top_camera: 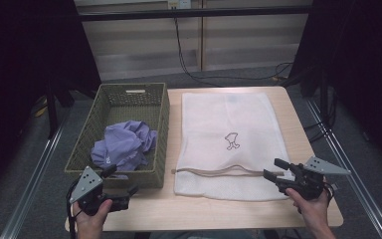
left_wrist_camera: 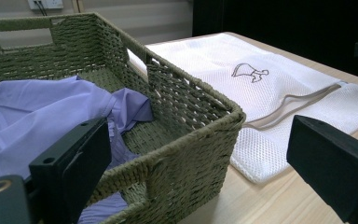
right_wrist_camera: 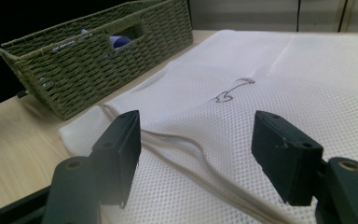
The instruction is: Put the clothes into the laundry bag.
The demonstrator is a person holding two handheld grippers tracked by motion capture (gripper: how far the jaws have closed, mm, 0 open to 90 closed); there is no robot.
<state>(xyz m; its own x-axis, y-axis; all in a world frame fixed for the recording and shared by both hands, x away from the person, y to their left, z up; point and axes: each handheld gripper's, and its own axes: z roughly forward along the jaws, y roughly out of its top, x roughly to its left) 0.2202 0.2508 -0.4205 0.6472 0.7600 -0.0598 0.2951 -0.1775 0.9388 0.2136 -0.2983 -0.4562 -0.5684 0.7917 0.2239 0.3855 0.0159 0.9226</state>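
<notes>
A white mesh laundry bag (top_camera: 229,137) (left_wrist_camera: 279,84) (right_wrist_camera: 270,93) lies flat on the table, with a small dark emblem (top_camera: 232,141) and a beige zipper band (top_camera: 219,172) near its front end. Left of it stands a green woven basket (top_camera: 117,102) (left_wrist_camera: 191,112) (right_wrist_camera: 88,60) holding a crumpled lilac garment (top_camera: 124,144) (left_wrist_camera: 32,112). My left gripper (top_camera: 121,180) (left_wrist_camera: 200,172) is open at the basket's front right corner, holding nothing. My right gripper (top_camera: 275,169) (right_wrist_camera: 196,154) is open just over the bag's front right corner, near the zipper band, also holding nothing.
The light wooden table (top_camera: 298,129) has bare strips at the front and right of the bag. Dark curtains flank both sides. Cables (top_camera: 189,59) trail across the grey floor behind the table, and metal rails (top_camera: 348,159) run along its sides.
</notes>
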